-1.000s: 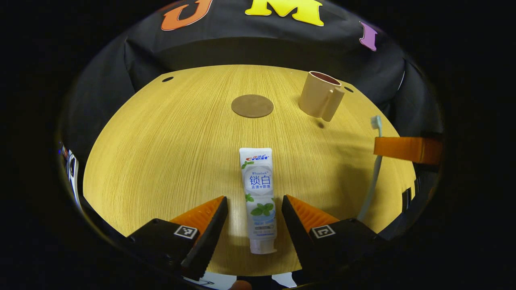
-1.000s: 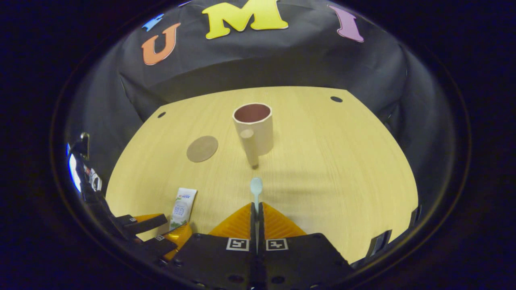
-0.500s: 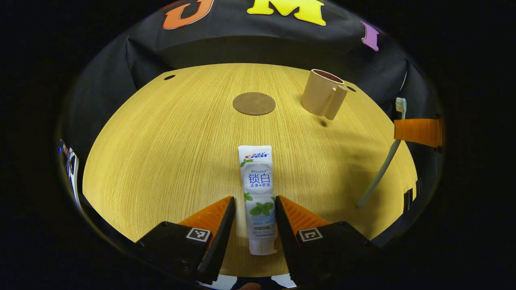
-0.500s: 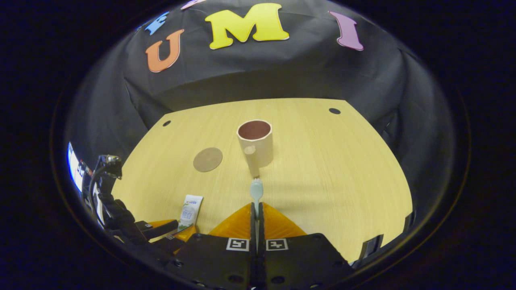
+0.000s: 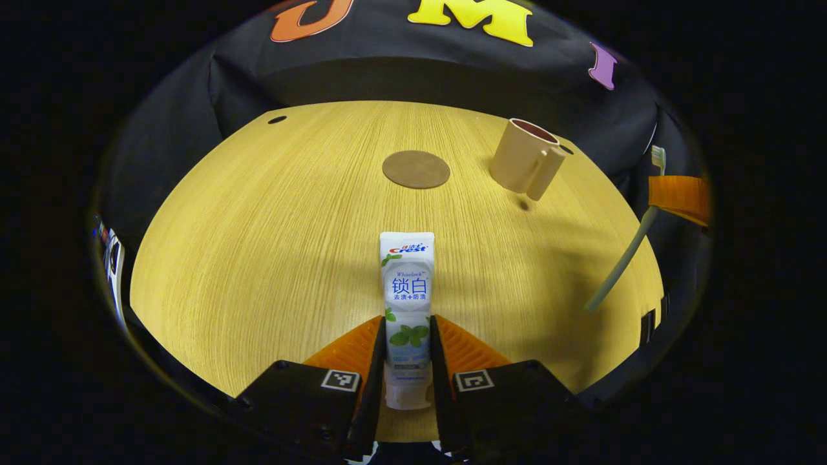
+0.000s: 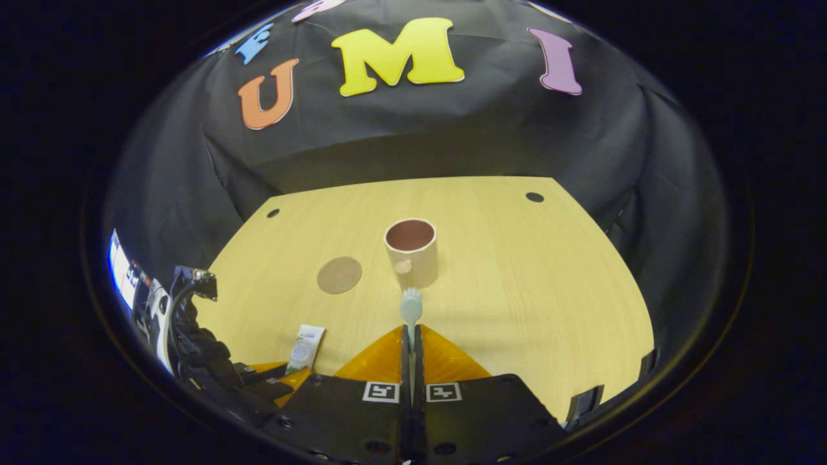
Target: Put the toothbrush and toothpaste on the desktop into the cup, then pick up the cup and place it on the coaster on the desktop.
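Nearest, the left hand-held gripper (image 5: pixel 408 336) has just closed and now pinches the toothpaste (image 5: pixel 407 303), which lies flat on the table (image 5: pixel 258 226). The right hand-held gripper (image 6: pixel 411 339), pressed together on the toothbrush (image 6: pixel 410 310), has lifted it clear. Beyond wait the coaster (image 5: pixel 416 169) and the empty cup (image 6: pixel 411 248); both items look ready to carry over.

A pale wood-grain worktop (image 5: pixel 271 213) spans the middle of both views; two small dark round holes sit near its far corners, one at upper left (image 5: pixel 277 119), one at upper right (image 6: pixel 534 196); black cloth wall (image 6: pixel 413 135) hangs creased behind it; soft shadows fall across the wood.
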`<state>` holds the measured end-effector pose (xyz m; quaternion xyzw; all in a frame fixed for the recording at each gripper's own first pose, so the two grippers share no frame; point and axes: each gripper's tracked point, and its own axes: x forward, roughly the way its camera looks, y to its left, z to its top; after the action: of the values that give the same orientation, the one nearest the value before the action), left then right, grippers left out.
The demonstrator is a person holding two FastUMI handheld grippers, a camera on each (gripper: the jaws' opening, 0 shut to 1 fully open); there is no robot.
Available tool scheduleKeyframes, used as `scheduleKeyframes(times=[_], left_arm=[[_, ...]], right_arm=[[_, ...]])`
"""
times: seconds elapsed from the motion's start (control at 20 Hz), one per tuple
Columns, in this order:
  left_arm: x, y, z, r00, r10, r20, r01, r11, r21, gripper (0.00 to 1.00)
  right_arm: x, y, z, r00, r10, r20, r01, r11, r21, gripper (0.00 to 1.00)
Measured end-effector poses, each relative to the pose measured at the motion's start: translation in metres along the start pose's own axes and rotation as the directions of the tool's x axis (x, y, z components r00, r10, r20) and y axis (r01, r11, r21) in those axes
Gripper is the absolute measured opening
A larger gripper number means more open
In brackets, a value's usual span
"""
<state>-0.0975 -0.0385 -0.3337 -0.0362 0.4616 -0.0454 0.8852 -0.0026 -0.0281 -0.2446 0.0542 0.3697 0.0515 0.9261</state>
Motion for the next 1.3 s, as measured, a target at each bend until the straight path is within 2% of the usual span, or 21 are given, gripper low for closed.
scheduleKeyframes(times=[0.2, 0.3, 0.65, 0.85, 1.1, 1.3], left_arm=[[-0.020, 0.000, 0.033, 0.994, -0.017, 0.111, 0.018, 1.000, -0.011, 0.39], [-0.029, 0.000, 0.056, 0.985, -0.017, 0.172, 0.019, 1.000, -0.010, 0.39], [-0.064, 0.006, 0.127, 0.943, -0.006, 0.332, 0.007, 1.000, -0.002, 0.39], [-0.075, 0.012, 0.147, 0.923, 0.013, 0.384, -0.013, 1.000, -0.002, 0.38], [-0.081, 0.020, 0.170, 0.907, 0.037, 0.420, -0.039, 0.999, -0.003, 0.38], [-0.086, 0.022, 0.181, 0.898, 0.053, 0.437, -0.055, 0.998, -0.008, 0.38]], right_arm=[[-0.003, -0.024, 0.010, 0.999, 0.023, 0.048, -0.022, 1.000, -0.008, 0.01], [-0.004, -0.022, 0.026, 0.996, 0.035, 0.086, -0.033, 0.999, -0.025, 0.00], [0.018, -0.005, 0.138, 0.967, 0.071, 0.245, -0.060, 0.997, -0.053, 0.00], [0.040, 0.001, 0.177, 0.950, 0.080, 0.301, -0.058, 0.995, -0.079, 0.00], [0.083, 0.007, 0.183, 0.944, 0.095, 0.315, -0.062, 0.992, -0.113, 0.01], [0.123, 0.003, 0.159, 0.961, 0.085, 0.262, -0.057, 0.992, -0.114, 0.01]])
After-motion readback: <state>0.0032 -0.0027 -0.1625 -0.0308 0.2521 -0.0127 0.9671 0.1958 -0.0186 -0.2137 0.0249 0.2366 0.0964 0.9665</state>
